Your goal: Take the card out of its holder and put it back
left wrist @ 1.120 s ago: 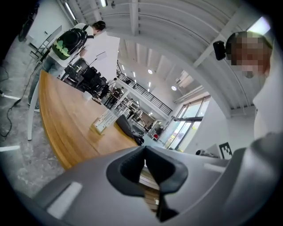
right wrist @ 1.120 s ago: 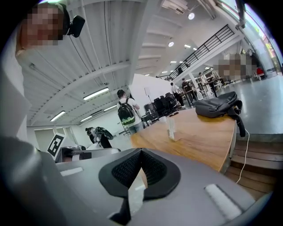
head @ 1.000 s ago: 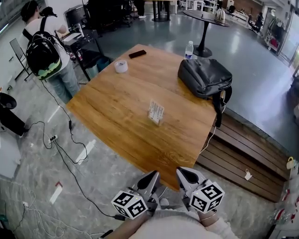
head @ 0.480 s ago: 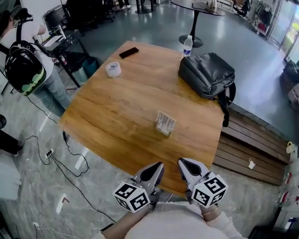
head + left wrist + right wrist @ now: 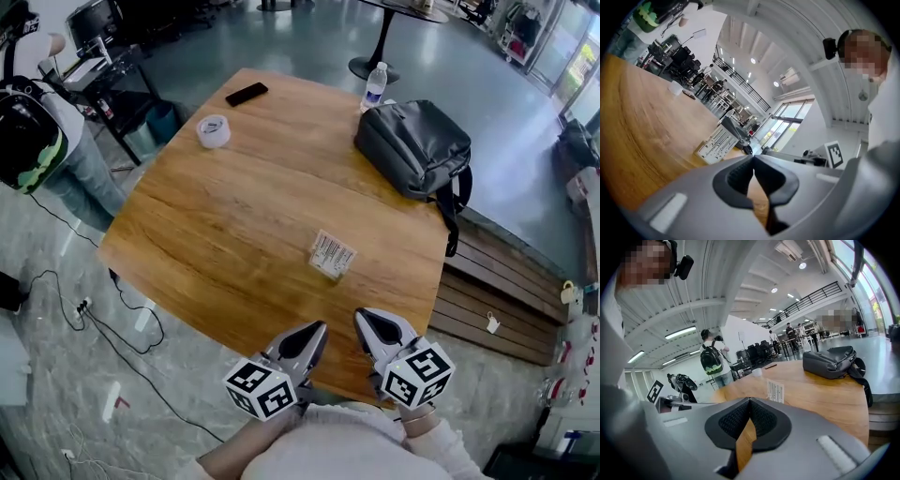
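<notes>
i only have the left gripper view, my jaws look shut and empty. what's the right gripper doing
observer: the right gripper has its jaws together too, nothing between them.
operator: where is it relative to mine
observer: head view shows it beside the left gripper at the near edge of the table, both well short of the card.
operator: anything hidden behind the bag
observer: a water bottle stands at the far edge, just beyond the black bag.
</notes>
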Demonstrator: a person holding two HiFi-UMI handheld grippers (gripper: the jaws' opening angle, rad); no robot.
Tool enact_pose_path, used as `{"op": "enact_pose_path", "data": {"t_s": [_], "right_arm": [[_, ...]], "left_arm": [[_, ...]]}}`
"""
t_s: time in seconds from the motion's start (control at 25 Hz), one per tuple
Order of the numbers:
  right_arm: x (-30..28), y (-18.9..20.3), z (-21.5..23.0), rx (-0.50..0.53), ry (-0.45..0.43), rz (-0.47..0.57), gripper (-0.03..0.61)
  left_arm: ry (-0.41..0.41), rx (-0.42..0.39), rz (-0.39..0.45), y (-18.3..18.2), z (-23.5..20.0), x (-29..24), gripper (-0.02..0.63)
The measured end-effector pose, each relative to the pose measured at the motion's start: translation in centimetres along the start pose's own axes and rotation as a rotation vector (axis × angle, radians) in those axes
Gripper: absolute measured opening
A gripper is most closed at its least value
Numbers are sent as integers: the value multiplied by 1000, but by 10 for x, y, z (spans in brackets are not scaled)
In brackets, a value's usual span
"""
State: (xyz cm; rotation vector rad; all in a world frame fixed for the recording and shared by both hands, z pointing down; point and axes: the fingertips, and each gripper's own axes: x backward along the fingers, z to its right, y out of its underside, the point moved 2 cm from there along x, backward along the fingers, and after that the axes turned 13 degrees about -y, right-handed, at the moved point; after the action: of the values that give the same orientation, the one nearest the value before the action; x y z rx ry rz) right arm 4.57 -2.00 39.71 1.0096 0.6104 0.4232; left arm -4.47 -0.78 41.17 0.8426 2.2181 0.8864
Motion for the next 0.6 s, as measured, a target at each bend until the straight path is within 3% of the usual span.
{"op": "enact_pose_path", "data": {"t_s": [0.6], "right_arm": [[-34, -3, 59, 13, -43, -101, -3]], "left_arm": [[-31, 63, -34, 1, -12, -47, 8]]}}
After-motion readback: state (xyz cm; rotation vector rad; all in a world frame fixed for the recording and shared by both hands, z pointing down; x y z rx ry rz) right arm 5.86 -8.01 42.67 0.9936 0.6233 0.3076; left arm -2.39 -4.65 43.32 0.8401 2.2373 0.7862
